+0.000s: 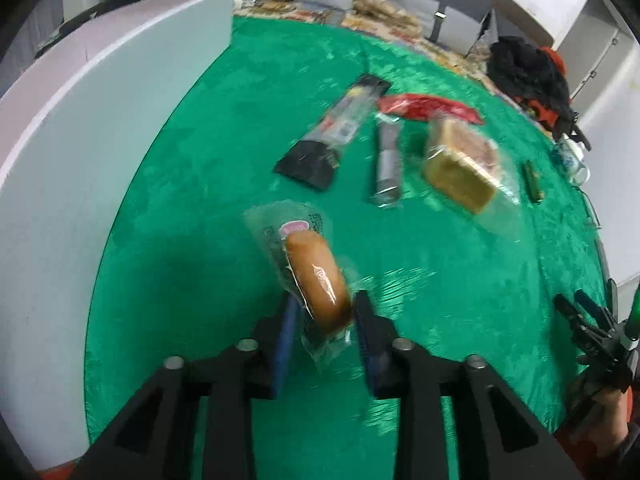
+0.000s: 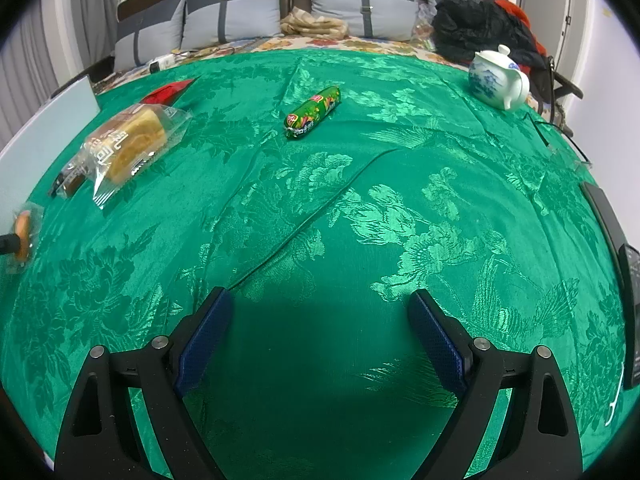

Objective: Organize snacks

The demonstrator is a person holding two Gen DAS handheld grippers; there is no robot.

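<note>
Left gripper [image 1: 325,320] has its blue pads closed on a wrapped bun [image 1: 318,280], which stands up between the fingertips above the green cloth [image 1: 200,208]. Just ahead of it lie a black-ended clear packet [image 1: 332,136] and a silver stick pack [image 1: 387,162], with a wrapped cake slice [image 1: 462,166] ahead to the right. Beyond these lies a red packet [image 1: 430,107], and a white board [image 1: 100,120] stands to the left. Right gripper [image 2: 320,332] hangs over bare cloth with its jaws spread wide, nothing between them. Well ahead of it lies a green sausage-shaped snack [image 2: 313,111]; farther off to the right sits a white teapot [image 2: 500,78].
</note>
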